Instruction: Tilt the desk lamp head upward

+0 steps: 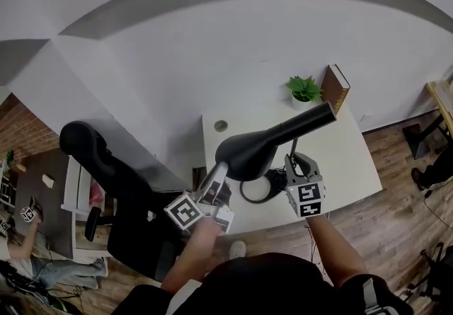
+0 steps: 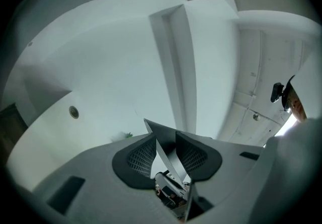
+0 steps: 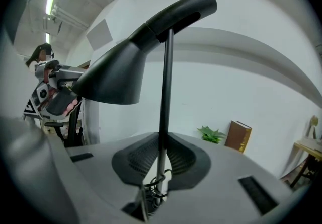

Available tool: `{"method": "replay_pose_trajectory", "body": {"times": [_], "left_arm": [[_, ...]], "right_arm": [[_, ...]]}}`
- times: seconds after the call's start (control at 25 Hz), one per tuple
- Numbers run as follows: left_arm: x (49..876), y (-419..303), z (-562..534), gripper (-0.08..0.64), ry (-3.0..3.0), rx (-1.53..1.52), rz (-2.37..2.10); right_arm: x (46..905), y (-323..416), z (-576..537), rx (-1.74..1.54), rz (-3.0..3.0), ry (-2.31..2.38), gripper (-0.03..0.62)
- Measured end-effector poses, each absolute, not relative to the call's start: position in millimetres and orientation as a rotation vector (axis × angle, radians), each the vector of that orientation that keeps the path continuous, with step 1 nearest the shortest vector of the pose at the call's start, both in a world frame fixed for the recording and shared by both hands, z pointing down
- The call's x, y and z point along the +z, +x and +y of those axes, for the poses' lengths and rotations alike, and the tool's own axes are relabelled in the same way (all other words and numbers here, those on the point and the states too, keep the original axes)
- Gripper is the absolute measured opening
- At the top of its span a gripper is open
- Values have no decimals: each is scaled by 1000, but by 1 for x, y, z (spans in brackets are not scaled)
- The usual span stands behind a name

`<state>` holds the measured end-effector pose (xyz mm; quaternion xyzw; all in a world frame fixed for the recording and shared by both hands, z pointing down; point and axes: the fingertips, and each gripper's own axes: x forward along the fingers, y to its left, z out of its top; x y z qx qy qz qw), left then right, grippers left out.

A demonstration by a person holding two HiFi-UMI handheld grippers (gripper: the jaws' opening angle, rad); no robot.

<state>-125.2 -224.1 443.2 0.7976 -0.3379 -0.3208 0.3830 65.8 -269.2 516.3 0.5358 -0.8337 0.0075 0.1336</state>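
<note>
A black desk lamp stands on the white desk point(image 1: 347, 158); its cone-shaped head point(image 1: 248, 152) points toward me and its round base point(image 1: 256, 191) lies under it. My right gripper point(image 1: 296, 165) is shut on the thin upright pole point(image 3: 165, 92), low down near the base, with the head point(image 3: 113, 77) above and to the left. At the shade's near edge is my left gripper point(image 1: 218, 173). The shade's thin rim point(image 2: 160, 137) runs slantwise between its pads point(image 2: 142, 156), with gaps showing beside it, so the left gripper point(image 2: 166, 155) is open around the rim.
A small green potted plant point(image 1: 304, 88) and an upright brown book point(image 1: 337, 87) stand at the desk's far right corner. A black office chair point(image 1: 106, 165) is left of the desk. A round cable hole point(image 1: 221, 124) sits near the back left. A person point(image 1: 28, 250) sits far left.
</note>
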Motion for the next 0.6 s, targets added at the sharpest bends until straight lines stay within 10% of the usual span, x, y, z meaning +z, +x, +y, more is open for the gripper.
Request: {"method": "replay_pose_trajectory", "body": {"times": [0.6], "left_arm": [[364,-163,-222,87,2257,-817,-1031]], "right_arm": [[516,64,-269,-16,-2403,1552,38]]}}
